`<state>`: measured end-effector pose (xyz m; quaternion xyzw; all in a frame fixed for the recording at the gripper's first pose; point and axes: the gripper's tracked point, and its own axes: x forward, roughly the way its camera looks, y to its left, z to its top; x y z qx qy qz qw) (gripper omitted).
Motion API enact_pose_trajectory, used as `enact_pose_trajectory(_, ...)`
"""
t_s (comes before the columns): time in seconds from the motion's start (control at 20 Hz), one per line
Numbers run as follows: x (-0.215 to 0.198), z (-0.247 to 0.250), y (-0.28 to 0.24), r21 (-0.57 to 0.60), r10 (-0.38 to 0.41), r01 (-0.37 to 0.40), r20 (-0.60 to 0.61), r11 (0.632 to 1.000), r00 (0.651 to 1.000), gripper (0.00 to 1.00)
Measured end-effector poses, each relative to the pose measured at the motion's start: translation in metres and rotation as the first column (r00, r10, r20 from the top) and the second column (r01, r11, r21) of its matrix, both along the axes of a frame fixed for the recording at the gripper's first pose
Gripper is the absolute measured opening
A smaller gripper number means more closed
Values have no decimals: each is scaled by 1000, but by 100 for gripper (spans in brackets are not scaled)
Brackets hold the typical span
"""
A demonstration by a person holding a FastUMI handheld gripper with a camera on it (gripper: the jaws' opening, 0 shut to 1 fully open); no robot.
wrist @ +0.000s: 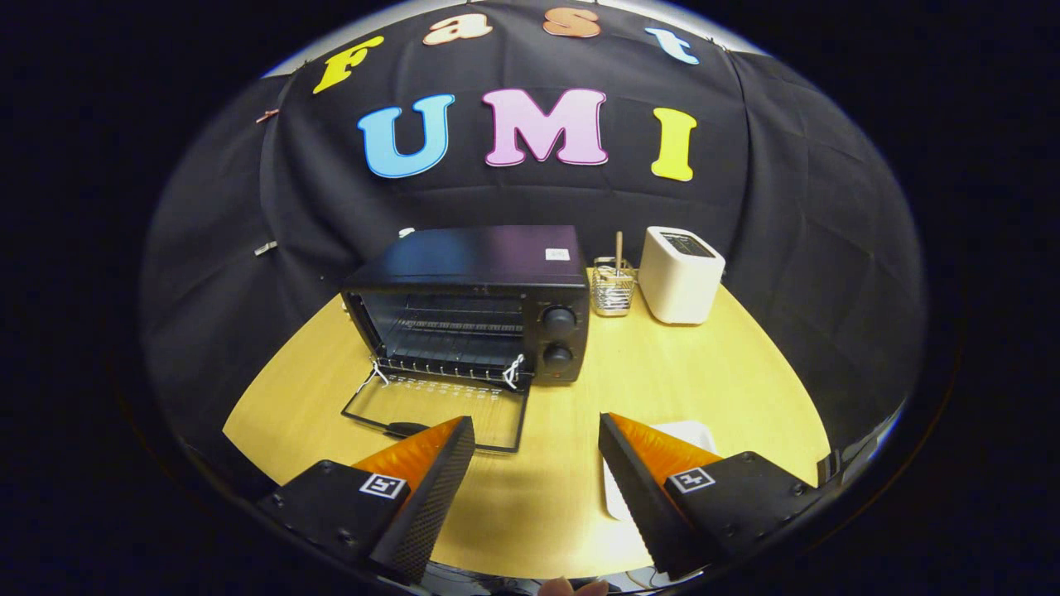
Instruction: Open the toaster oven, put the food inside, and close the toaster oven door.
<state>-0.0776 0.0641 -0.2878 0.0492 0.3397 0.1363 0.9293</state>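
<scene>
Gripper (537, 434) spread wide, grasping nothing. Toaster oven (476, 302) stands just beyond the fingers, slightly left, its door (437, 407) folded down flat on the table (712, 372); left fingertip overlaps the door's near edge.

Black toaster oven (476, 302), cream toaster (679, 277), yellow-wood table (704, 372).

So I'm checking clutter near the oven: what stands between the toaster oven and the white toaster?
In the gripper view, a small wire basket holding a wooden stick stands on the table between the toaster oven and the white toaster.
</scene>
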Motion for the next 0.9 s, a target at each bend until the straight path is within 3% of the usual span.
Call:
enact_pose_trajectory(0.45, 1, -31, -103, -19, -20, 17, -146, 1000, 989, 99)
enact_pose_trajectory(0.9, 3, -128, -160, -3, -16, 17, -418, 1000, 908, 99)
